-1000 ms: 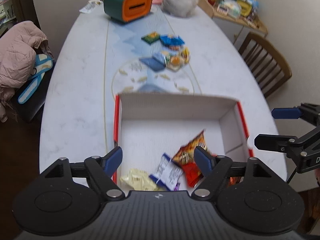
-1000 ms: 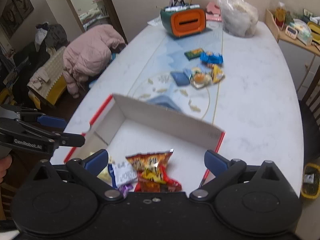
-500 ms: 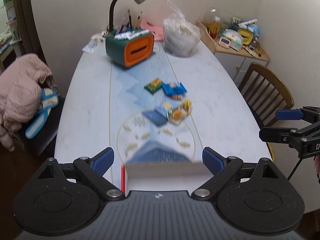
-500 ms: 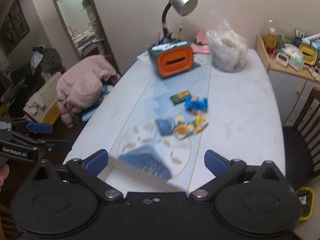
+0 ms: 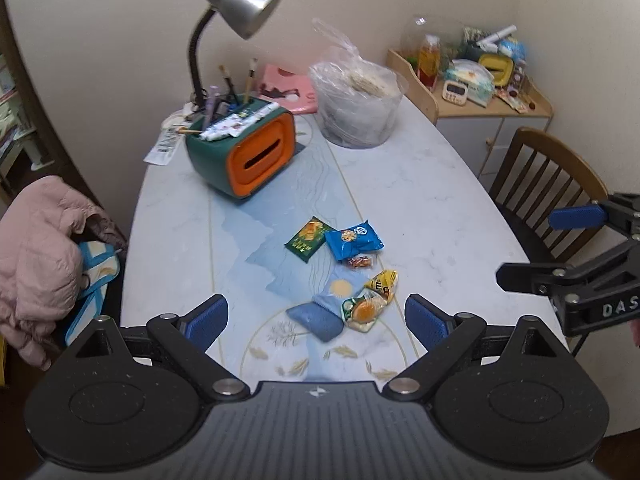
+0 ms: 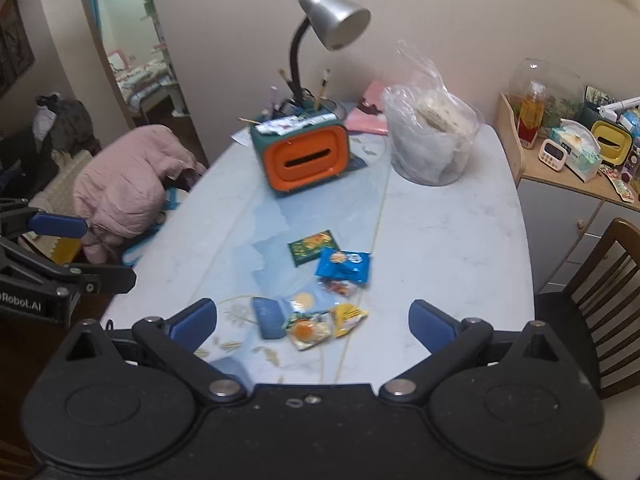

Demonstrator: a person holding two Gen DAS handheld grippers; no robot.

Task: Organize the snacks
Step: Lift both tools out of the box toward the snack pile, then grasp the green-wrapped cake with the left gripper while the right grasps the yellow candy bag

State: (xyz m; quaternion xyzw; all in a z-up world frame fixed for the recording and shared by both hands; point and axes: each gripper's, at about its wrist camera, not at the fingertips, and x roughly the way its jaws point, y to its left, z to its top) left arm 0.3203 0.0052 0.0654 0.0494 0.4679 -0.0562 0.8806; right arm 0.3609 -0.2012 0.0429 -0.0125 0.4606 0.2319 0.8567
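Loosely scattered near the middle of the pale marble-patterned oval table (image 5: 420, 200), on its blue painted centre strip, lie the snack packets: a flat dark-green packet with orange print (image 5: 309, 237), a bright blue crinkled pouch (image 5: 353, 239) touching its right edge, a small red-and-orange wrapped sweet (image 5: 359, 262) just below the pouch, a yellow packet (image 5: 383, 282), a clear wrapper with an orange round piece inside (image 5: 362, 312) and a plain slate-blue pillow packet (image 5: 316, 319) lying against it. Both tools hang above the near end of the table with nothing between their blue pads: the left gripper (image 5: 316, 318) has just been spreading its jaws and now stands wide and empty, and the right gripper (image 6: 312, 322) is likewise spread wide and holds nothing. Nothing lies between the grippers and the packets. Farther back stands a green box with an orange slotted front (image 5: 244, 150), its top holding brushes, pens and tubes, with a silver gooseneck desk lamp (image 5: 236, 4) rising behind it. To its right sits a clear plastic bag bulging with pale contents (image 5: 356, 100). A pink padded jacket (image 5: 36, 256) is heaped on a seat at the left, and a brown wooden slat-back chair (image 5: 548, 184) stands at the right.
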